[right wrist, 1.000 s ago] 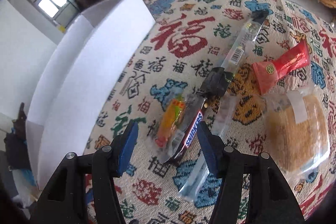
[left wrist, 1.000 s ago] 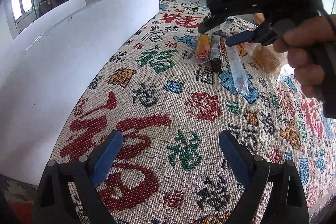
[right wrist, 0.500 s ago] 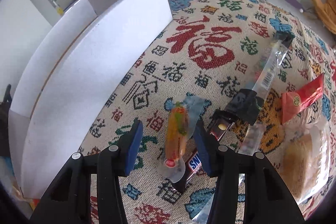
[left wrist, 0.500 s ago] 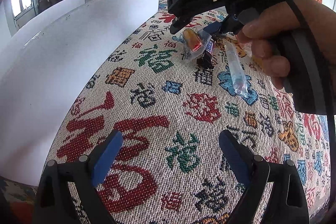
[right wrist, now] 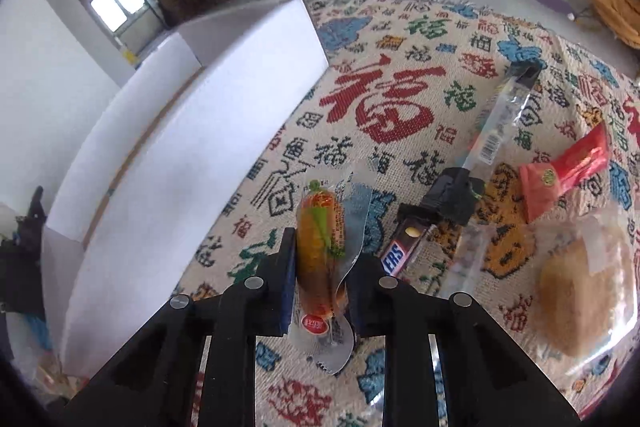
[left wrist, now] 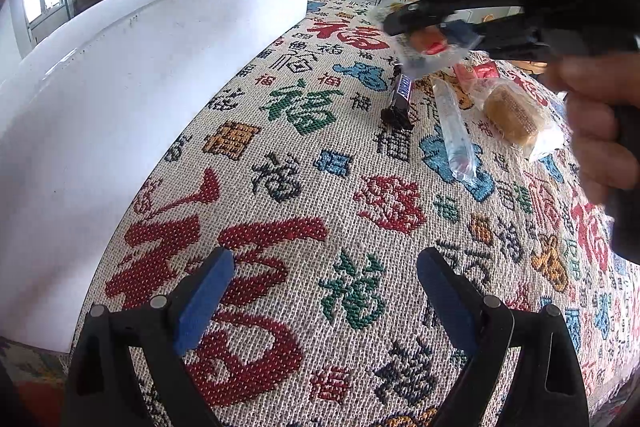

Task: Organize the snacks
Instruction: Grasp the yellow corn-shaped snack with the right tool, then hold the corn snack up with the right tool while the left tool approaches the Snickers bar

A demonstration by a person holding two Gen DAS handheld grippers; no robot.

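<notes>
Left wrist view: the left tongs [left wrist: 322, 291] gape wide and empty over the patterned desk [left wrist: 304, 203], beside the white box [left wrist: 132, 99]. A Snickers bar [left wrist: 401, 95], a clear tube packet [left wrist: 454, 131] and a wrapped cake [left wrist: 516, 115] lie unsorted.

Right wrist view: the right tongs [right wrist: 320, 279] are closing on the orange sausage snack [right wrist: 320, 247], lifted clear of the desk. A red packet [right wrist: 564, 171] also waits. Sorting looks barely begun.
</notes>
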